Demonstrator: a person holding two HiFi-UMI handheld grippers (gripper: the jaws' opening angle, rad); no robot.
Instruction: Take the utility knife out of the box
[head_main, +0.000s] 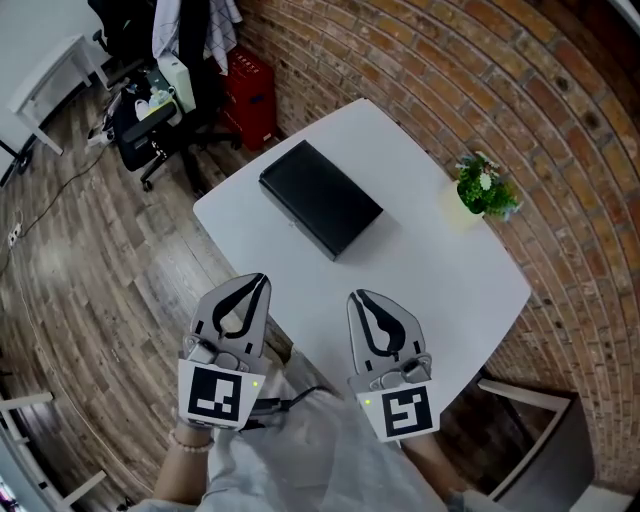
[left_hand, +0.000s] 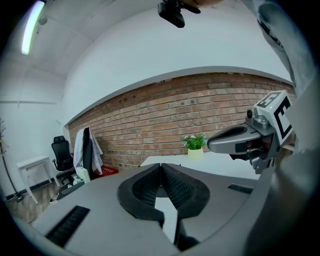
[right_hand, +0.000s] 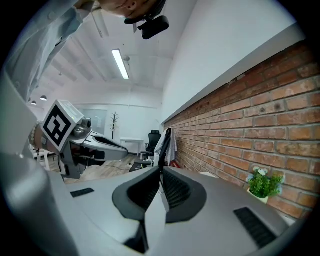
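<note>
A shut black box (head_main: 321, 197) lies on the far half of the white table (head_main: 430, 270). No utility knife is in sight. My left gripper (head_main: 258, 280) hovers at the table's near left edge, jaws shut and empty; its own view has the tips meeting (left_hand: 160, 165). My right gripper (head_main: 360, 298) is held over the near part of the table, also shut on nothing, with the tips together (right_hand: 160, 170). Both grippers are well short of the box. In each gripper view the other gripper shows at the side.
A small potted plant (head_main: 480, 190) stands at the table's right corner by the brick wall. Beyond the far left corner are a red crate (head_main: 250, 95) and an office chair (head_main: 150, 130) with clothes. Wooden floor lies to the left.
</note>
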